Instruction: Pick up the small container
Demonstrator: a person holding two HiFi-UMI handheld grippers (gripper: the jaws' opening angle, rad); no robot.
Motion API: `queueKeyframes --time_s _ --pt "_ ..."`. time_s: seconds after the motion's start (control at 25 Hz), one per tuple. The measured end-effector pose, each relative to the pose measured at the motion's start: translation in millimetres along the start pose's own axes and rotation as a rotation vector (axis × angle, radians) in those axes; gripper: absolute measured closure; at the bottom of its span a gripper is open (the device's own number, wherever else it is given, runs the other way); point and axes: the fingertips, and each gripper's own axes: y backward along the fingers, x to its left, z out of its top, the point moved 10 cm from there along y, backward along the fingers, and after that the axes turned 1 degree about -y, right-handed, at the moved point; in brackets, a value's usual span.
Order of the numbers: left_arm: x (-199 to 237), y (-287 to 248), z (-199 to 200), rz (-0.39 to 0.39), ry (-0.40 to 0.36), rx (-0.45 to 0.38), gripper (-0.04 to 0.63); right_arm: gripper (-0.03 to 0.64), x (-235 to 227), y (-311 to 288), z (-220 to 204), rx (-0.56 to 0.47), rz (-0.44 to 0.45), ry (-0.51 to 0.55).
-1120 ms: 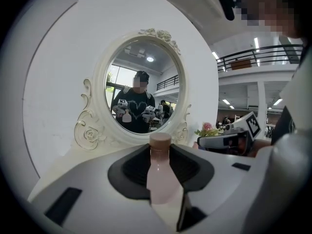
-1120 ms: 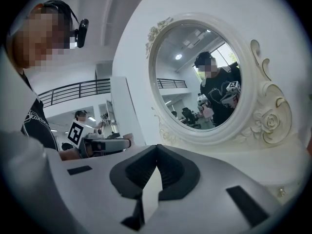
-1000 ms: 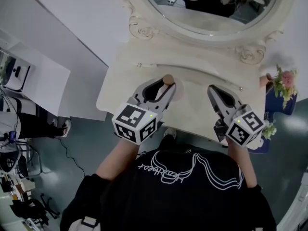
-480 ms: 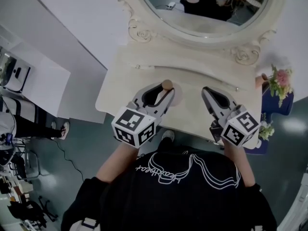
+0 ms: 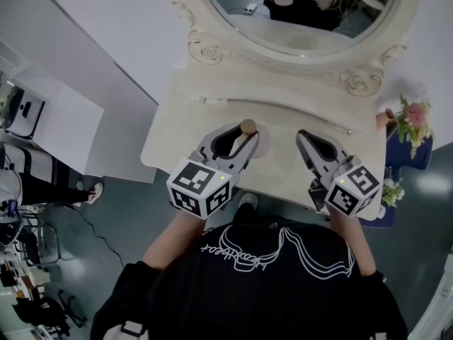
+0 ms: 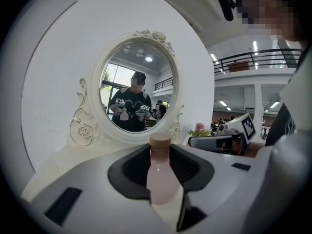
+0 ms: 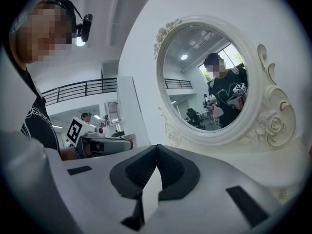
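Little has changed in the past second: the left gripper [image 5: 239, 134] stays clenched on the small pink bottle [image 6: 161, 174] over the front of the cream dressing table [image 5: 182, 129]. The right gripper [image 5: 303, 137] keeps its place near it on the right, jaws pressed together at the tips. Only the head view's framing has drifted slightly left. The bottle is a pale, milky pink with a rounded shoulder, a narrow neck and a flat tan cap. It stands upright between the dark pads, which grip its body from both sides, the cap showing past the jaw tips. Whether its base touches the tabletop cannot be told. Behind it, the oval mirror [image 5: 304, 9] in its scrolled frame reflects the person and both grippers, and pink flowers [image 5: 410, 115] show beyond the table's right end
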Motion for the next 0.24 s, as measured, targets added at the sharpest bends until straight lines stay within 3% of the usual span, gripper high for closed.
queueKeyframes --time_s 0.24 --pt "5.5 -3.2 1.2 0.004 0.004 -0.001 0.469 0.612 -3.5 -5.9 0.3 0.006 0.002 0.000"
